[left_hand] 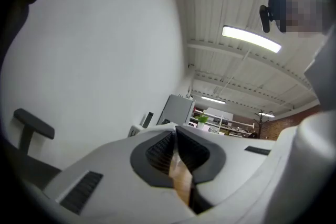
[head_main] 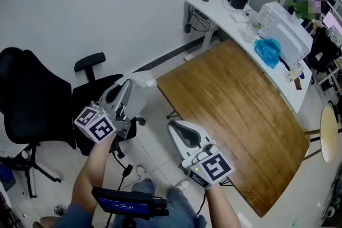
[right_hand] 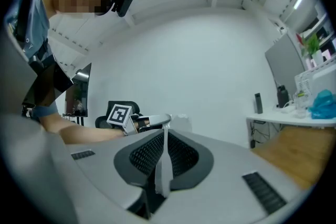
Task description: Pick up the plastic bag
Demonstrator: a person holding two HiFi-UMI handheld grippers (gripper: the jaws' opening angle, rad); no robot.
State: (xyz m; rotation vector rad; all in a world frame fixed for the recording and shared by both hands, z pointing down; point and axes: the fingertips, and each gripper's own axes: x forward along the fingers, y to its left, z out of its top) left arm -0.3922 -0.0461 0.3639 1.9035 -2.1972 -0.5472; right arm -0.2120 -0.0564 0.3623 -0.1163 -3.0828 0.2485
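While the left gripper (head_main: 126, 84) is pinching the thin plastic bag (head_main: 143, 80), closed on it just beside the table (head_main: 235, 104) corner, we are aiming to squeeze firmly and lift slowly, since film slips; the right gripper (head_main: 172, 125) is closed, empty.

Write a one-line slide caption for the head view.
Left hand-held gripper holds a clear bag beside the wooden table corner; right hand-held gripper is shut.
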